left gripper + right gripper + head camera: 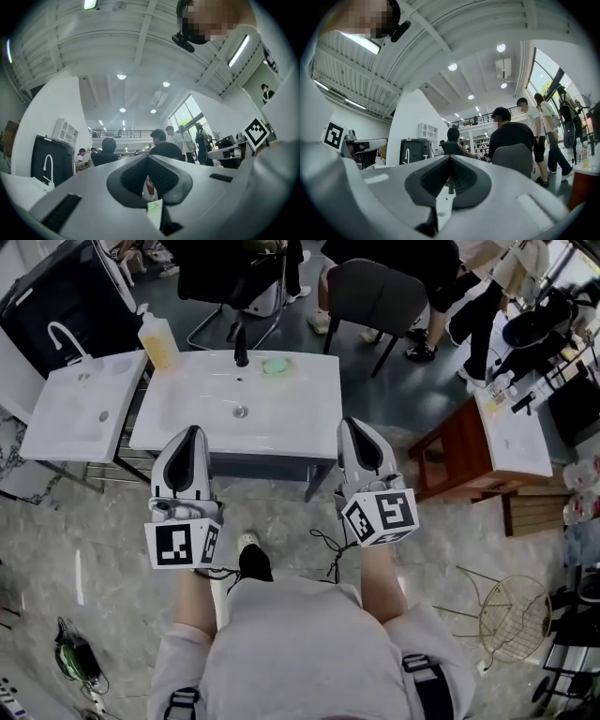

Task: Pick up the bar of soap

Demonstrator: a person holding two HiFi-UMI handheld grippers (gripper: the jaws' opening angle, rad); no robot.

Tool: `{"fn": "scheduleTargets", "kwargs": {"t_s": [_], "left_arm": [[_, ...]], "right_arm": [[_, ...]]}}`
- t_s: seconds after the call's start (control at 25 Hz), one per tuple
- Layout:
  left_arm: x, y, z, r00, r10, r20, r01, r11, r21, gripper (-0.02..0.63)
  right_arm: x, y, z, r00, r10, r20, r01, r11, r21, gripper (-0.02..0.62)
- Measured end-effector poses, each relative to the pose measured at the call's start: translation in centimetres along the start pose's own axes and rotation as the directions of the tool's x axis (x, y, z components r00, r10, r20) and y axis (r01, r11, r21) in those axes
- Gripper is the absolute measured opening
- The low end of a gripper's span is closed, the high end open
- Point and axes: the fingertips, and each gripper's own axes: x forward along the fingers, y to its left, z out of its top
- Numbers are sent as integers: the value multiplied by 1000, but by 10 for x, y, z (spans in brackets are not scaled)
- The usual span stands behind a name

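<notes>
A pale green bar of soap [275, 365] lies on the back rim of the white sink [300, 418], just right of the black faucet [241, 346]. Both grippers are held side by side over the sink's front edge, well short of the soap. My left gripper [193, 434] is shut with nothing in it; in the left gripper view its jaws [147, 160] meet, and a small green patch shows below them. My right gripper [355, 424] is also shut and empty. In the right gripper view the closed jaws [450, 161] frame the faucet [451, 186].
A second white sink [80, 399] stands to the left, with a yellow dispenser bottle [157, 338] between the two. Black chairs [375, 296] and people stand behind the sink. A wooden table [459, 446] is at the right, a wire basket [514, 615] on the floor.
</notes>
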Motion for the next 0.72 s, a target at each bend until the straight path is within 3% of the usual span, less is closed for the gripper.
{"fn": "scheduleTargets", "kwargs": {"t_s": [0.36,0.72], "left_arm": [[79,72,-16,995,-97,16,97,995,-7,8],[136,115,-40,983,-183,17,184,983,-18,8]], "right_arm": [[93,3,-7,996,-83,18,83,997,-5,11],[150,3,-24,986,-163,15,163,987,-6,11]]}}
